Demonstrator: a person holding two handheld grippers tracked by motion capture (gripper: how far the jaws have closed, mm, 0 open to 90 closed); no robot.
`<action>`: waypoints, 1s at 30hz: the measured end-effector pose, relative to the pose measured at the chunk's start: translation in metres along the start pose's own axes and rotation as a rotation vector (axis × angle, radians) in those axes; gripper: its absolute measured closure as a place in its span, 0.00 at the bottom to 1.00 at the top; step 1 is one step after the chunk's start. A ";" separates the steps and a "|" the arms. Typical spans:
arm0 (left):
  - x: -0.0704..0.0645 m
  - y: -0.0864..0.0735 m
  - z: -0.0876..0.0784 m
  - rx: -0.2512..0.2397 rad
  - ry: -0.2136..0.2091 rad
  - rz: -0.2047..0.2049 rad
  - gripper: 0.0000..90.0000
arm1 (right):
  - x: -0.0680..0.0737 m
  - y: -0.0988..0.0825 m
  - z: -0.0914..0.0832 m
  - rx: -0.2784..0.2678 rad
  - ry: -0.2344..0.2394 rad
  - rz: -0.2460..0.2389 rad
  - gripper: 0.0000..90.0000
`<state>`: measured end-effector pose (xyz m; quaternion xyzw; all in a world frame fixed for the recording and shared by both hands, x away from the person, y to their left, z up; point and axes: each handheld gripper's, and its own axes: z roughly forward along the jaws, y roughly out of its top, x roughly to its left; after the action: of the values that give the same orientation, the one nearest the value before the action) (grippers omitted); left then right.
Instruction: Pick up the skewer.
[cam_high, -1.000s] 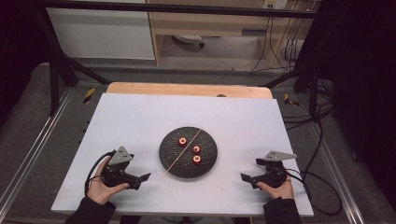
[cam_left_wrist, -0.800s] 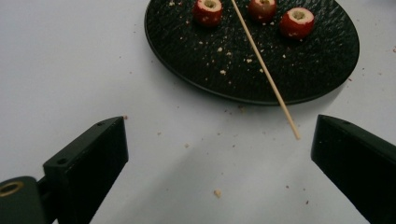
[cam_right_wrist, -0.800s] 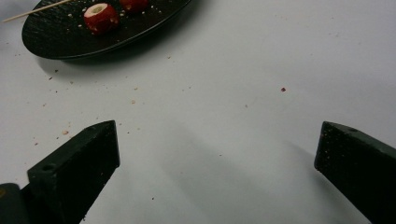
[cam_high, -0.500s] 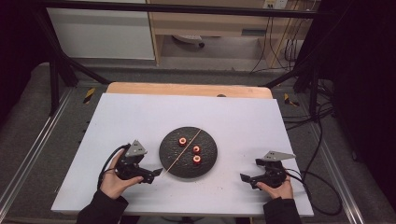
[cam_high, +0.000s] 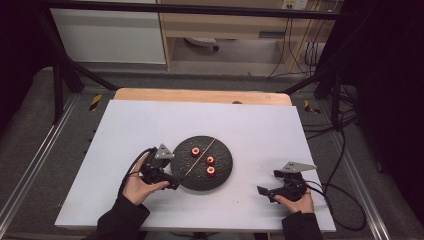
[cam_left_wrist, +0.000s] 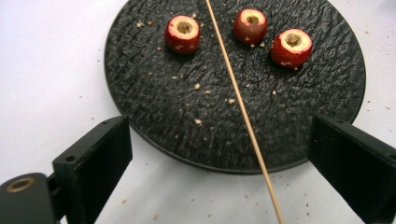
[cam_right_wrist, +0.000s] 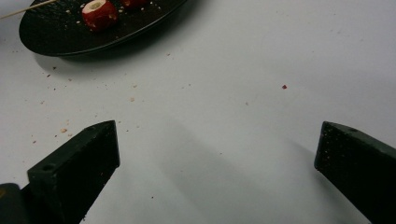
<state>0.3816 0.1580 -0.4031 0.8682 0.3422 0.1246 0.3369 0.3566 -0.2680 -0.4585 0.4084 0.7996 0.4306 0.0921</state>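
Resting on the table (cam_high: 150, 125): black plate (cam_left_wrist: 154, 107), skewer (cam_left_wrist: 243, 109) across it, three cored fruits (cam_left_wrist: 183, 33). Left gripper (cam_left_wrist: 224, 158) jaws spread, straddling skewer at plate's near rim. Right gripper (cam_high: 265, 192) spread, well apart.

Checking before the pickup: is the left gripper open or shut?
Open. In the left gripper view its jaws stand wide apart around the near end of the skewer, touching nothing; the left gripper sits at the plate's edge.
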 end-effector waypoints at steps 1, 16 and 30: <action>0.000 0.001 0.002 0.004 -0.002 -0.002 0.08 | 0.000 0.000 0.000 0.002 0.001 0.001 0.01; -0.009 0.019 0.026 0.080 0.026 -0.025 0.23 | 0.000 0.000 0.000 0.002 0.004 0.000 0.01; -0.013 0.027 0.036 0.144 0.031 -0.050 0.48 | 0.000 0.000 0.000 0.002 0.008 0.002 0.01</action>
<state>0.4020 0.1166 -0.4121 0.8794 0.3771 0.1046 0.2711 0.3567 -0.2679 -0.4584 0.4075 0.8000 0.4315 0.0881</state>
